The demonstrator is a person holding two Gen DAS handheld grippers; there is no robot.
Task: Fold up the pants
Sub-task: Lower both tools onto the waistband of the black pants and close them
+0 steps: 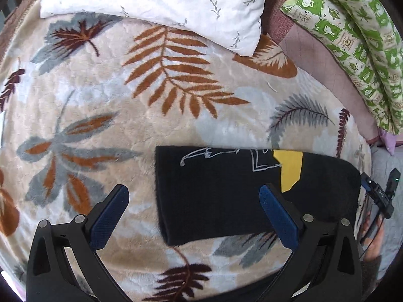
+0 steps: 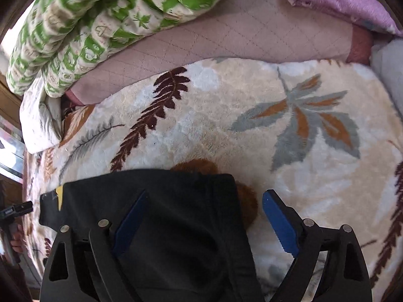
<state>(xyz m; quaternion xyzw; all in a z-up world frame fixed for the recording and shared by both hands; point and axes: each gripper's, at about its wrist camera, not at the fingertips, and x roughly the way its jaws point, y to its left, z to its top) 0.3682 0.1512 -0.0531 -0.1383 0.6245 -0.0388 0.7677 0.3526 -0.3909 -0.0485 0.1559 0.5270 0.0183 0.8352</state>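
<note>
Soft, limp black pants (image 1: 226, 196) folded on bed; best pinched at doubled edge, probably. Left gripper (image 1: 194, 214), right gripper (image 2: 204, 216): jaws spread, empty.

A home bedroom: a bed is spread with a plush cream blanket printed with brown and grey leaves (image 1: 105, 105), a white sprig-patterned pillow (image 1: 156, 5) at its head, a green-and-cream patterned quilt (image 2: 83, 32) bundled on a quilted mauve mattress cover (image 2: 226, 40).
</note>
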